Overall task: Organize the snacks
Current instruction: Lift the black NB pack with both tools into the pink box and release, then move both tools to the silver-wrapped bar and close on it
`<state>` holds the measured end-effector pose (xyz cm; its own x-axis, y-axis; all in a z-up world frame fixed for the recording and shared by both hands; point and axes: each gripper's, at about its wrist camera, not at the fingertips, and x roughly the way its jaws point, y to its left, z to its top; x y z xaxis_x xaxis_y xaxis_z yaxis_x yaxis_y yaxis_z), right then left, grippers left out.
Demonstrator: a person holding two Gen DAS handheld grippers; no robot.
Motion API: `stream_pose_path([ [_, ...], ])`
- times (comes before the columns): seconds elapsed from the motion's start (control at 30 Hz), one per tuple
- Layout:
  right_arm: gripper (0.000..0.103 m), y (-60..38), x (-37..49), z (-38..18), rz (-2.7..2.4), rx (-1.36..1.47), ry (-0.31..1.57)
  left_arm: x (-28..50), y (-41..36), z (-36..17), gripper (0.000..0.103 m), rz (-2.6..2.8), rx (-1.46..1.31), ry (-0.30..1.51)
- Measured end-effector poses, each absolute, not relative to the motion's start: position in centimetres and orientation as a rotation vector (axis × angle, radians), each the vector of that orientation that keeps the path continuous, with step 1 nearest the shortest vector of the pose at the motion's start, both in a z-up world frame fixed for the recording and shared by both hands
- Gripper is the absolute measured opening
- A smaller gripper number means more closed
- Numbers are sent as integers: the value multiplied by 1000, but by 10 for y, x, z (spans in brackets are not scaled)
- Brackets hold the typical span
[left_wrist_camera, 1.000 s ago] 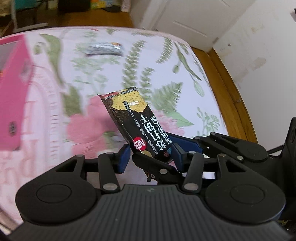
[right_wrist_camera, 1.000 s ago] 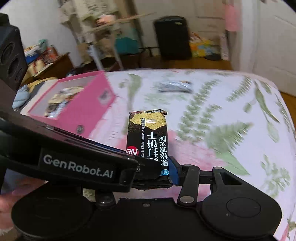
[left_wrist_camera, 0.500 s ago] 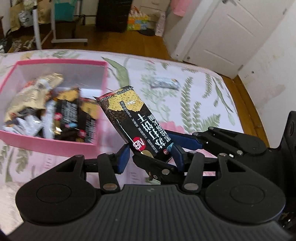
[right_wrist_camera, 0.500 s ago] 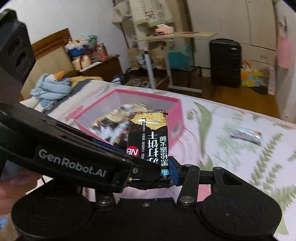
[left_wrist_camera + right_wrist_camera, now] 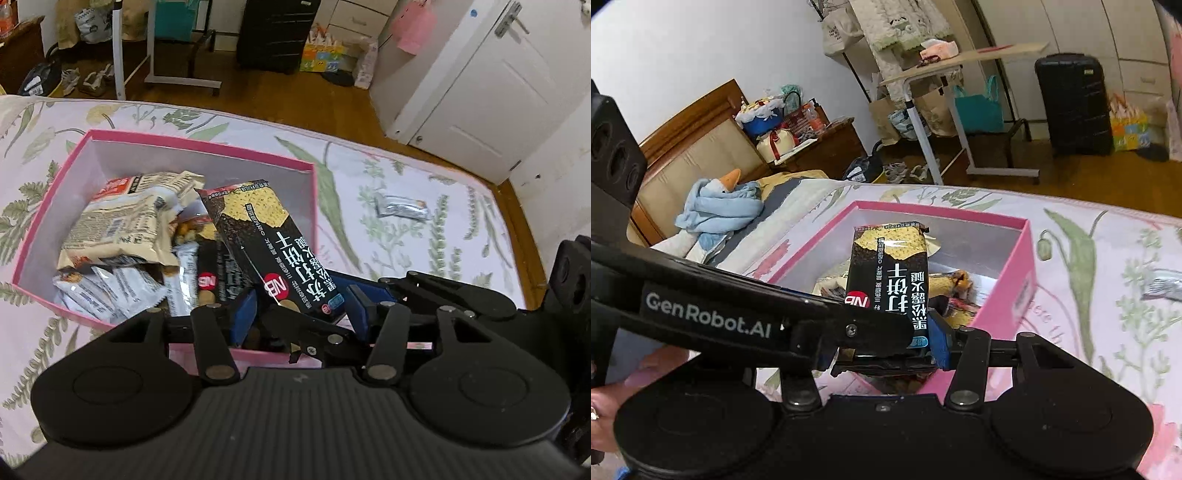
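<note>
While the right gripper [image 5: 886,343] clamps the cracker packet [image 5: 258,236] over the pink box's [image 5: 207,144] near corner and the left gripper's [image 5: 301,310] jaws, just opening, flank it loosely, early release risks a landing outside.

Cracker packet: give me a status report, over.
Right gripper shut on cracker packet, above pink box. Left gripper jaws just been opening, packet between them, left pad clear. Nothing blocking; silver packet lies outside the box.

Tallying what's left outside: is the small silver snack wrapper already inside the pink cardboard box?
No, the small silver snack wrapper lies on the floral bedsheet, apart from the pink cardboard box.
</note>
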<state>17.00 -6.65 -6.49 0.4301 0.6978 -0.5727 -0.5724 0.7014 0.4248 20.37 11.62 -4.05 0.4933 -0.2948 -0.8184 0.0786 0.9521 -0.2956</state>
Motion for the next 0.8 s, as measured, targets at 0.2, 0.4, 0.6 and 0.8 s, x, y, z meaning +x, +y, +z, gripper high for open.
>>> stream_pose_path([
  [0.2,72,-57,163,-76,766,86,760,194,109,-51,65,-126,-148,981],
  [0.4,73,-96,154,-63,752,86,748,187,105,-42,67,-129,-155,948],
  [0.6,73,-161,161,-51,690,95,738,188,86,-17,67,-225,-153,936],
  [0.8,67,-229,182,-61,548,159,735,203,55,-9,67,-301,-166,944],
])
